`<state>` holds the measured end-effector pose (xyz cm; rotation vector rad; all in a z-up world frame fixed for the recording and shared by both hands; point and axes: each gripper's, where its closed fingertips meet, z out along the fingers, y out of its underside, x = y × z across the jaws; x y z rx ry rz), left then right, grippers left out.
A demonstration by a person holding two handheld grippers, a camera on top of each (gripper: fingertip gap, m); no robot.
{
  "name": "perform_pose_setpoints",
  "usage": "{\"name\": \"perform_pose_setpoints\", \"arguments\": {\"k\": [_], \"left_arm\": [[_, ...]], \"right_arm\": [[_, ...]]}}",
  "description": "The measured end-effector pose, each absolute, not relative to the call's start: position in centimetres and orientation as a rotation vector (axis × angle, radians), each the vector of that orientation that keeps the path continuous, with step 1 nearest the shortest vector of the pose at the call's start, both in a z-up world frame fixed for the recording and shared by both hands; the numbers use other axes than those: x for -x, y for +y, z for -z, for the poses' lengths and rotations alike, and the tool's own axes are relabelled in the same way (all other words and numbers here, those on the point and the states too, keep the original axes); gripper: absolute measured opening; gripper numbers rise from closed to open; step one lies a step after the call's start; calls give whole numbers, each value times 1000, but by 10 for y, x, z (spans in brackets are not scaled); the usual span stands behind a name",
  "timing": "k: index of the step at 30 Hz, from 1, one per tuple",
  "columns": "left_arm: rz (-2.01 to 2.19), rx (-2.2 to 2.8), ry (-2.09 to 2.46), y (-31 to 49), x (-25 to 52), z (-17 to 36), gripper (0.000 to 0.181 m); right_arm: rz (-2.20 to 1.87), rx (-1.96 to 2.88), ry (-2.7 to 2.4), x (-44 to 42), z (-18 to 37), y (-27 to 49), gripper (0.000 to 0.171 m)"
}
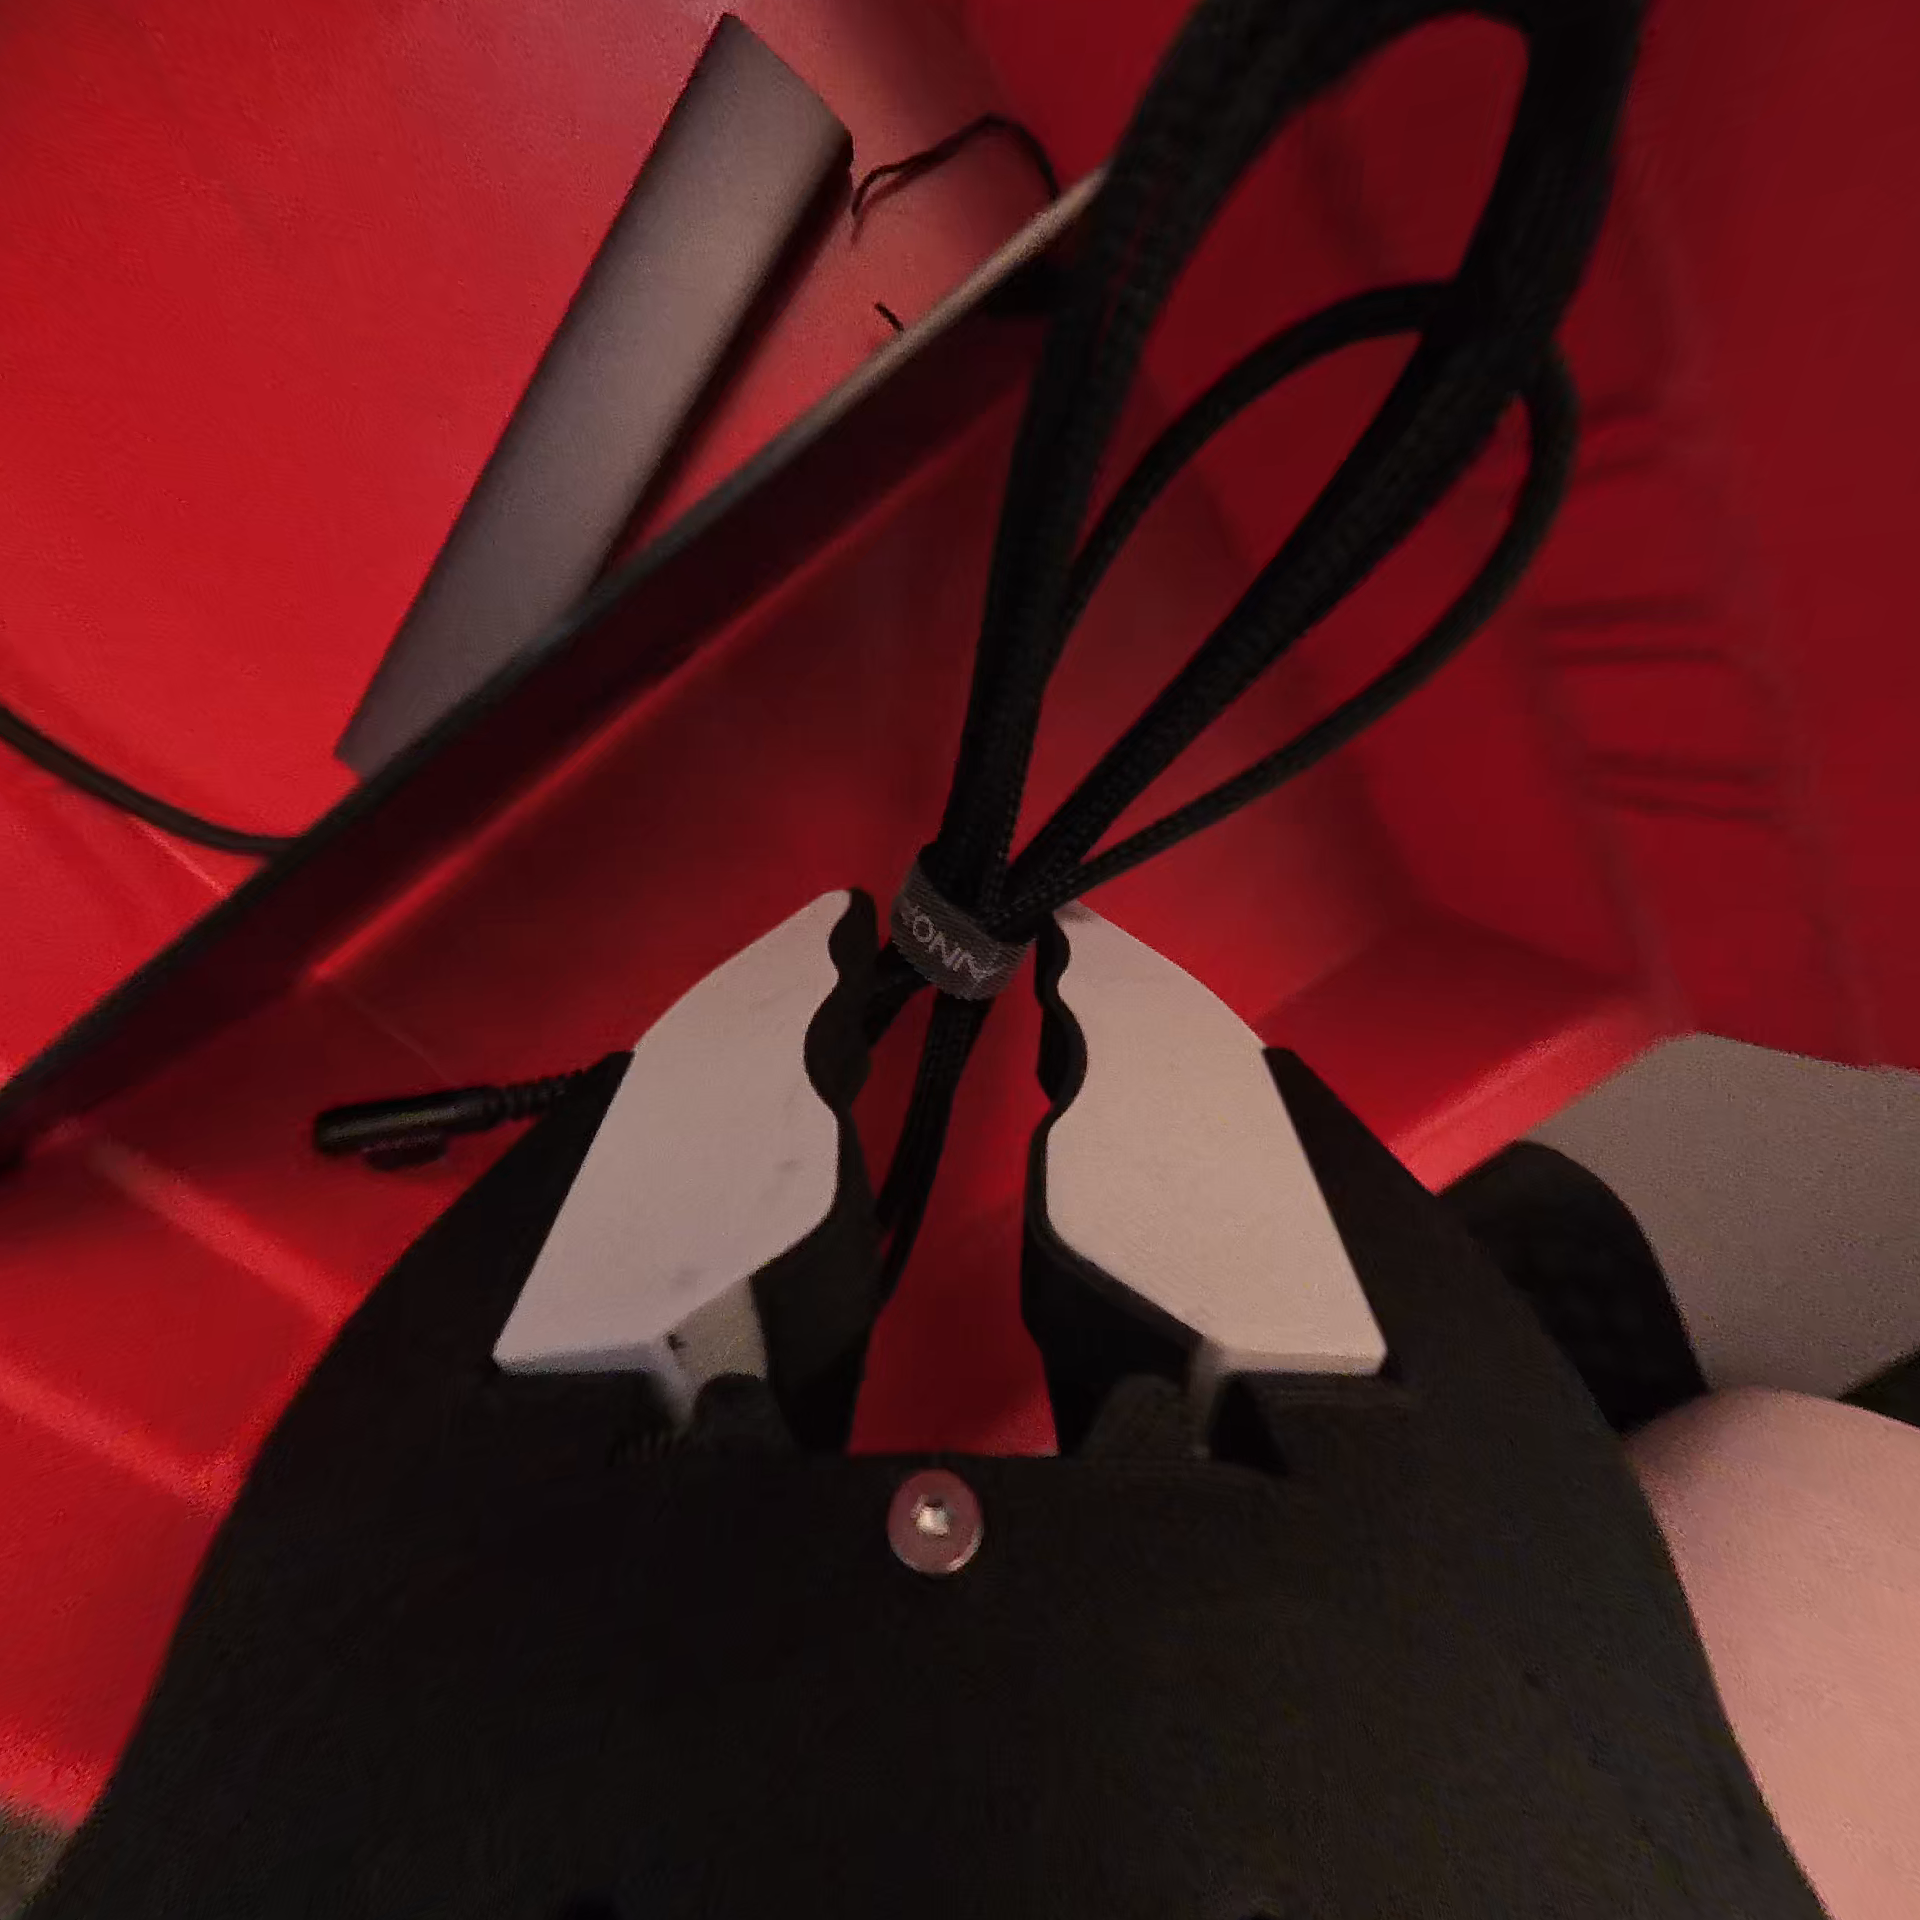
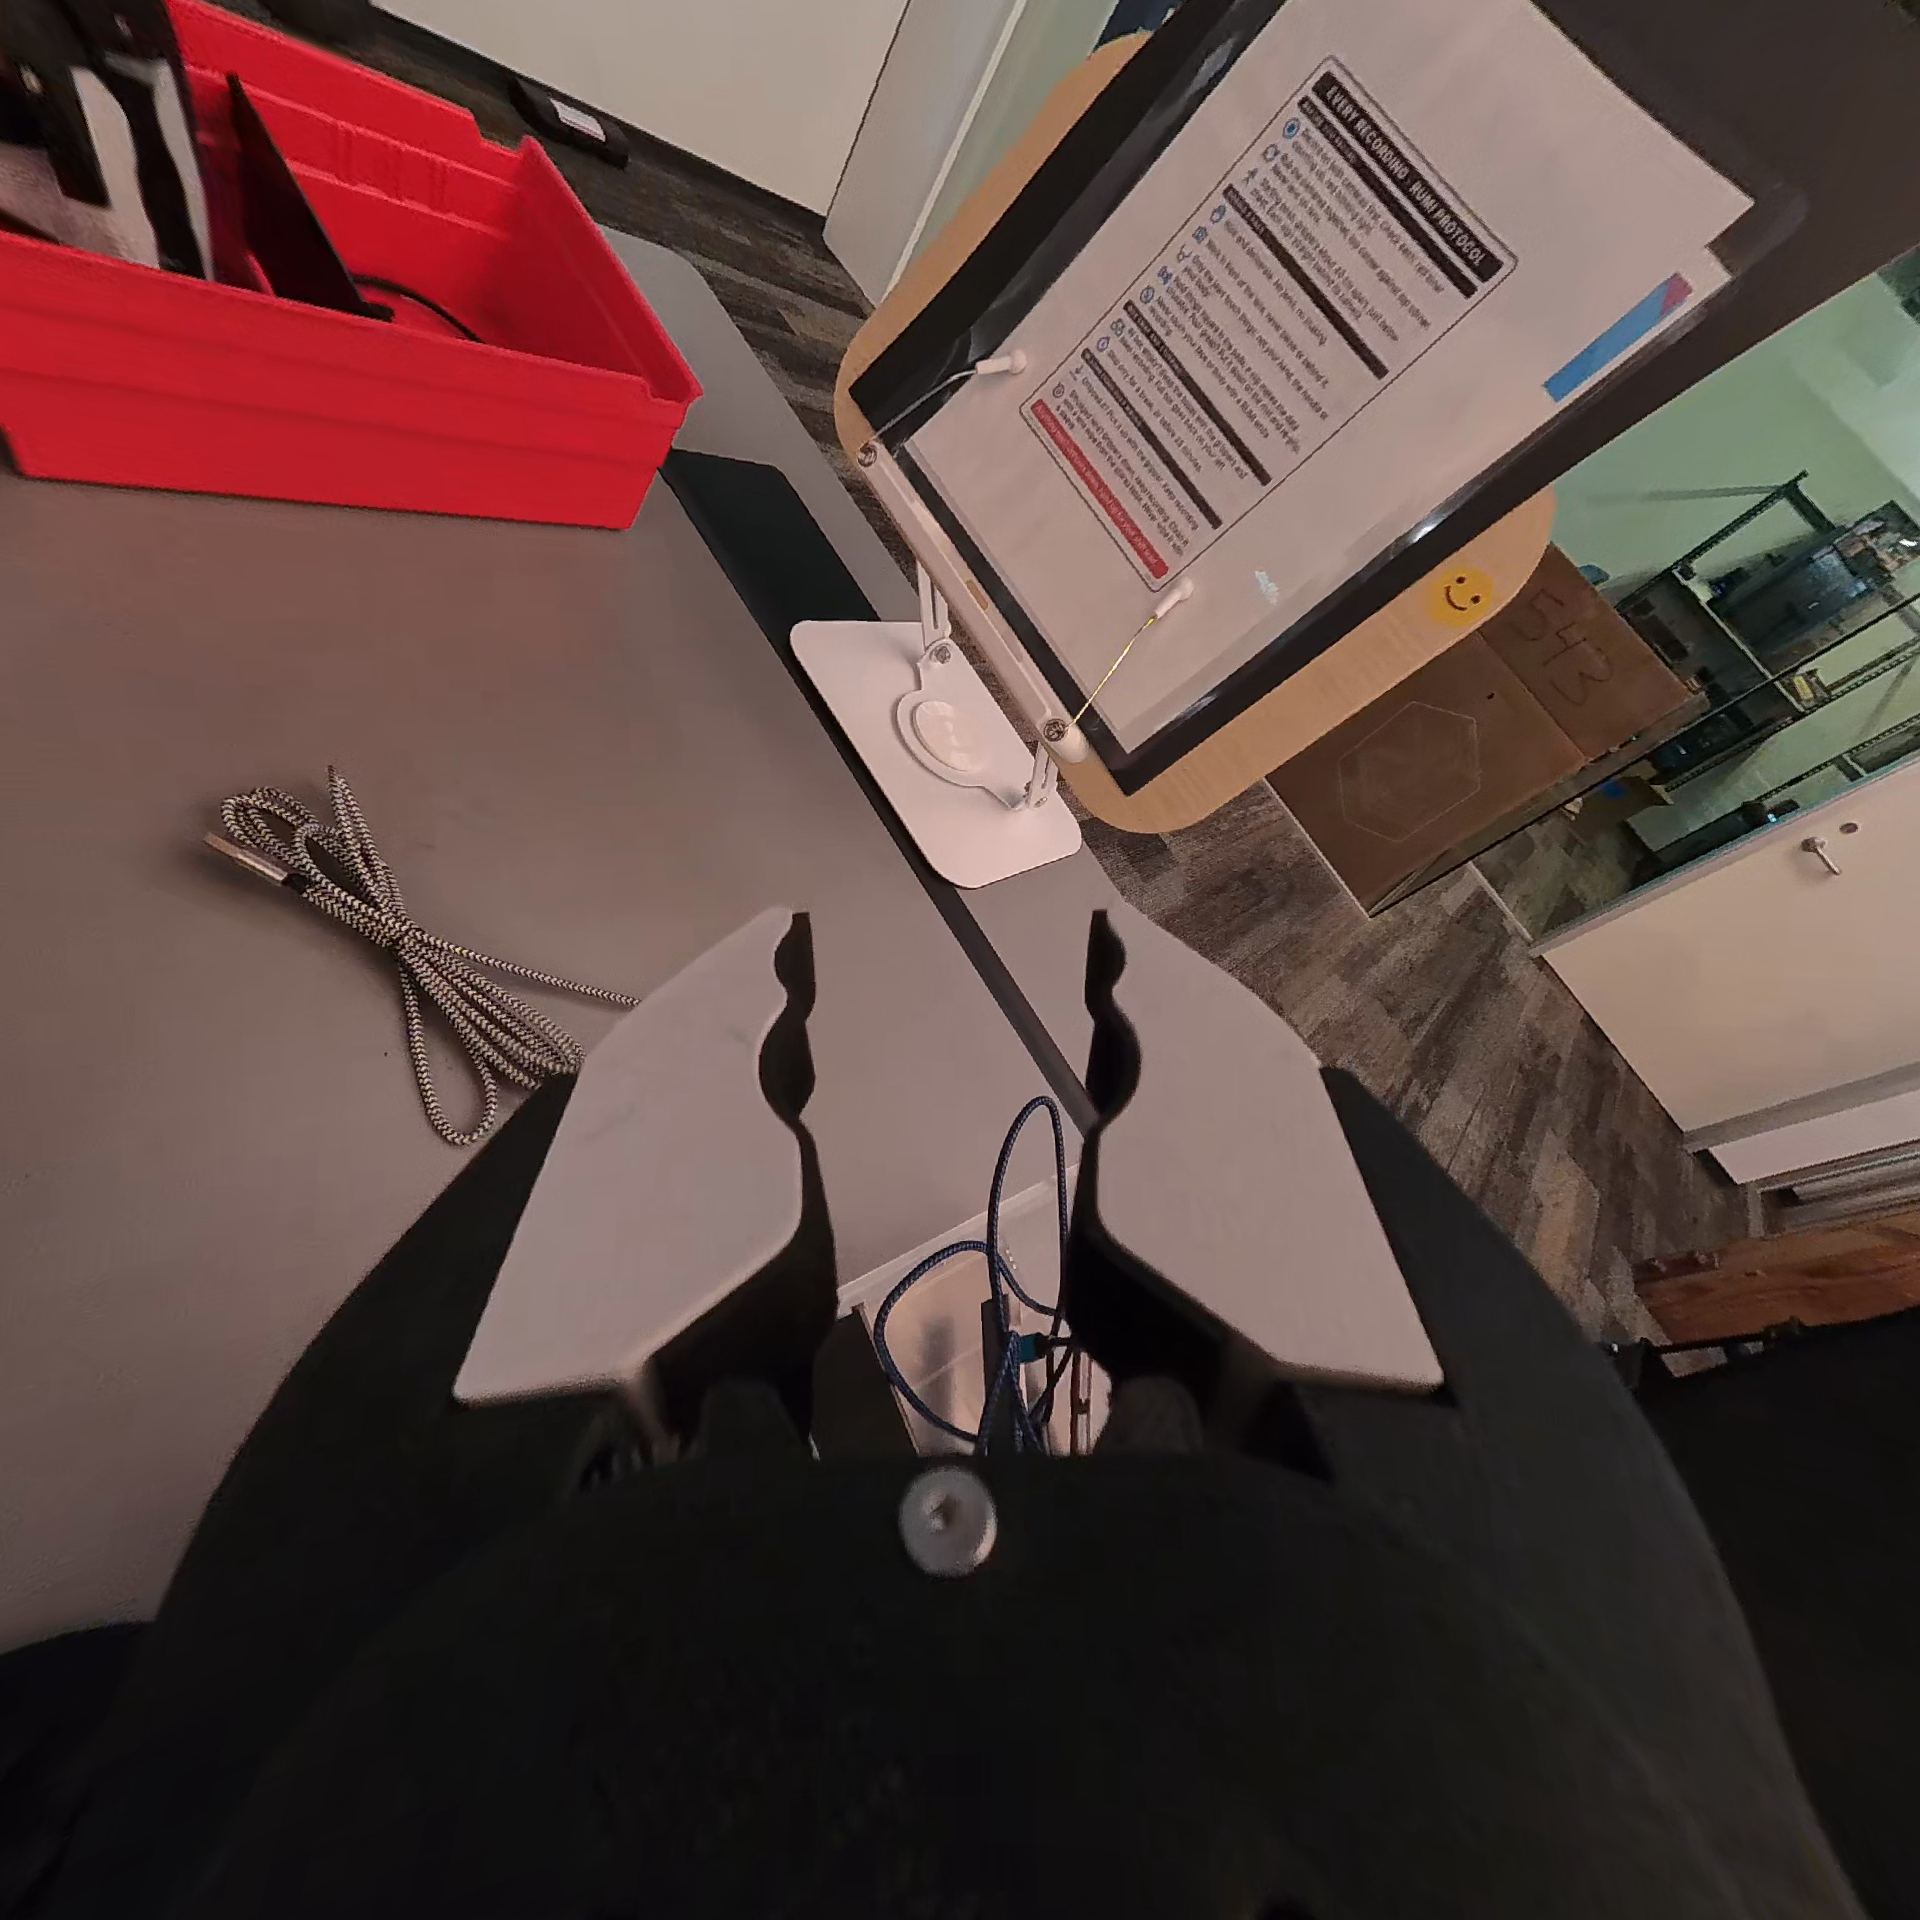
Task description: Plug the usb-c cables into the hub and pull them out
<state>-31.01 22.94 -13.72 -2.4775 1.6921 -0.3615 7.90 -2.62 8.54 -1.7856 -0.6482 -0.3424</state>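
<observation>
The left tongs (image 1: 951, 940) sit inside a red plastic bin (image 1: 1714, 416), narrowed onto a bundle of black braided cable (image 1: 1049, 665) right at the grey fabric strap (image 1: 951, 940) that binds it. The cable's loops rise ahead of the tips and fill the upper middle of the view, blocking the bin wall beyond. Left of the tongs a thin dark panel (image 1: 499, 790) leans diagonally across the bin, with a flat grey slab (image 1: 623, 384) behind it. A black plug (image 1: 416, 1127) on a ribbed strain relief lies on the bin floor just beside the left finger.

The right tongs (image 2: 945, 935) hang wide apart with nothing between them, over the edge of a smooth grey surface (image 2: 468, 644). Left of them a black-and-white zigzag braided cable (image 2: 416, 945) with a metal plug lies loosely coiled on the surface. Far ahead and left stands the red bin (image 2: 416, 416). Ahead and right, a white stand (image 2: 935, 758) holds a board with a printed sheet (image 2: 1278, 343). Beneath the tongs a clear tub (image 2: 935, 1340) holds a blue braided cable (image 2: 997, 1299). No hub can be made out for certain.
</observation>
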Motion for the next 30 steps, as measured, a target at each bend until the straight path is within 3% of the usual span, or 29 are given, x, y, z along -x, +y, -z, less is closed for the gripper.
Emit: {"name": "perform_pose_setpoints", "arguments": {"k": [6,10,12,16,23,26,28,30], "left_arm": [[339,2236,1522,212,298,31,21],[379,1774,1811,131,223,-26,20],[308,1602,2013,91,183,-18,20],[209,1484,2404,37,127,47,20],[91,1498,2717,14,102,137,21],[148,1517,2785,7,107,147,26],[231,1534,2763,7,107,138,43],[292,1560,2659,19,107,117,47]], "right_arm": [[348,1793,-653,-79,-84,-25,51],[351,1801,-651,-81,-82,-24,51],[353,1809,-653,-81,-80,-23,51],[365,1820,-663,-80,-79,-25,51],[360,1814,-649,-86,-80,-28,51],[365,1820,-639,-91,-80,-30,51],[367,1820,-629,-94,-80,-33,51],[365,1813,-616,-97,-82,-36,51]]}}
